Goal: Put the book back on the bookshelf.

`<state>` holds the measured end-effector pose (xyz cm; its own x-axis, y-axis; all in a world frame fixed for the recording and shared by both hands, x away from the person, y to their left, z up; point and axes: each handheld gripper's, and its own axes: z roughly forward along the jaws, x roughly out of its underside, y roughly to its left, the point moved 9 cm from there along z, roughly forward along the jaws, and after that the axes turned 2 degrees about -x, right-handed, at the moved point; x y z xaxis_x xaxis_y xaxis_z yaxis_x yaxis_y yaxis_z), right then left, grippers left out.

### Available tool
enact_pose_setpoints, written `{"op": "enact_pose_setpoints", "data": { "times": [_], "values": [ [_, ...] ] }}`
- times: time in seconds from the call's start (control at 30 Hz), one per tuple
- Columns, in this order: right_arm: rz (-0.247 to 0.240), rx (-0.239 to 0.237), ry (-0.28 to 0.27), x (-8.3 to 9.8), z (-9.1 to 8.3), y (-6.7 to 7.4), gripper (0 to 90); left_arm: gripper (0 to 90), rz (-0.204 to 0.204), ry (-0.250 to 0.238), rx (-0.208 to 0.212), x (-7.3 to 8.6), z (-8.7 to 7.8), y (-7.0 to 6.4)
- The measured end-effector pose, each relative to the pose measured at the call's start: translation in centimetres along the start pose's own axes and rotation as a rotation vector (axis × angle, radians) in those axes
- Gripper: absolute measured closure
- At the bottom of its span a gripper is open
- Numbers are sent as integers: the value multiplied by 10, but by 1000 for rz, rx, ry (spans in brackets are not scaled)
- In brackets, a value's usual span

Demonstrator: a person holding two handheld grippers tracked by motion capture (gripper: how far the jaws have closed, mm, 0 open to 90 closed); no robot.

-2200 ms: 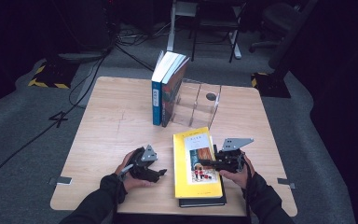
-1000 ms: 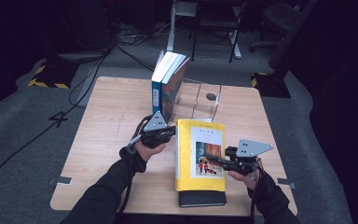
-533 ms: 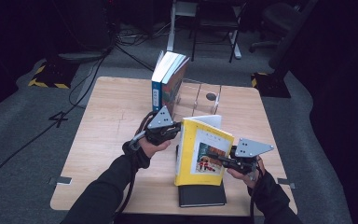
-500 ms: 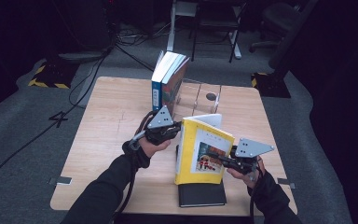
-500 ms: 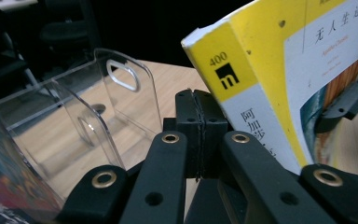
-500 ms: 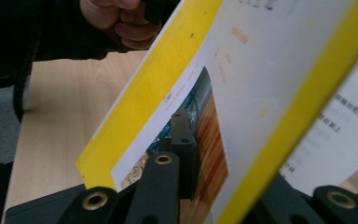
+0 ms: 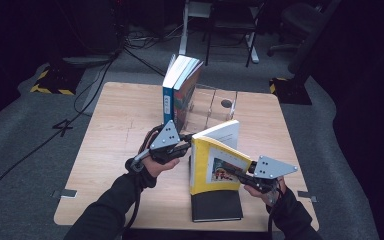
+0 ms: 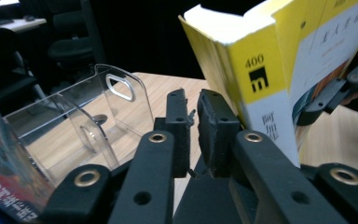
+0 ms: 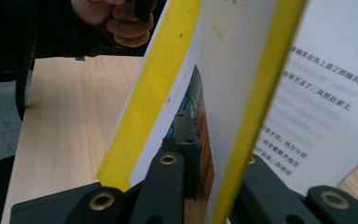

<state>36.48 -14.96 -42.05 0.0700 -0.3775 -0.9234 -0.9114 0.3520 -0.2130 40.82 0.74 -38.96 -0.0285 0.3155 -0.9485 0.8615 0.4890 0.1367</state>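
Observation:
A yellow book stands tipped up on its lower edge over a black book near the table's front. Its pages fan open at the top. My right gripper is shut on the yellow book's front cover, low on its right side, one jaw on each side of the cover. My left gripper hovers beside the top of the spine. In the left gripper view its jaws have just been opening to a narrow gap with nothing between them, and the yellow book rises just to their right.
Two books stand upright at the back middle of the wooden table, against a clear plastic holder. The holder lies ahead of the left jaws, with a colourful book cover at the left edge.
The yellow book, flat on the black one a second ago, now stands tilted upright. My left gripper rose with its top edge. The right gripper kept its hold and barely shifted.

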Motion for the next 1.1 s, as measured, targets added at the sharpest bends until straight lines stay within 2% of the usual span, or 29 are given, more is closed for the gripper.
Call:
{"op": "enact_pose_setpoints", "data": {
  "times": [0.13, 0.23, 0.33, 0.5, 0.53, 0.57, 0.67, 0.73, 0.77, 0.83, 0.9, 1.0, 1.1],
  "values": [
    [5, -10, -4, 1, -5, 4, 872, 688, -10, 21, -20, 8, -10, -5],
    [11, -10, -6, 3, -8, 5, 871, 658, 18, 55, -60, 17, -18, -14],
    [17, -10, -10, 4, -11, 5, 871, 636, 26, 82, -60, 26, -22, -22],
    [24, -15, -15, 6, -13, 7, 872, 590, 37, 147, -31, 45, -26, -37],
    [24, -15, -15, 6, -13, 7, 872, 582, 37, 147, -31, 45, -26, -37],
    [21, -14, -15, 7, -13, 8, 873, 582, 30, 164, -19, 50, -26, -40],
    [19, -11, -17, 7, -14, 9, 873, 545, 42, 198, 5, 62, -24, -48],
    [16, -11, -16, 7, -15, 10, 873, 478, 49, 202, 8, 71, -22, -56],
    [14, -6, -13, 8, -15, 11, 872, 432, 44, 200, 23, 74, -21, -60],
    [11, -4, -14, 8, -15, 11, 873, 400, 37, 204, 34, 77, -20, -63],
    [8, 2, -13, 8, -16, 13, 873, 376, 40, 233, 44, 87, -16, -72],
    [0, 3, -9, 7, -17, 16, 873, 318, 20, 251, 67, 95, -9, -79],
    [-1, 2, -12, 8, -18, 18, 873, 311, -5, 234, 64, 97, -3, -82]
  ]
}}
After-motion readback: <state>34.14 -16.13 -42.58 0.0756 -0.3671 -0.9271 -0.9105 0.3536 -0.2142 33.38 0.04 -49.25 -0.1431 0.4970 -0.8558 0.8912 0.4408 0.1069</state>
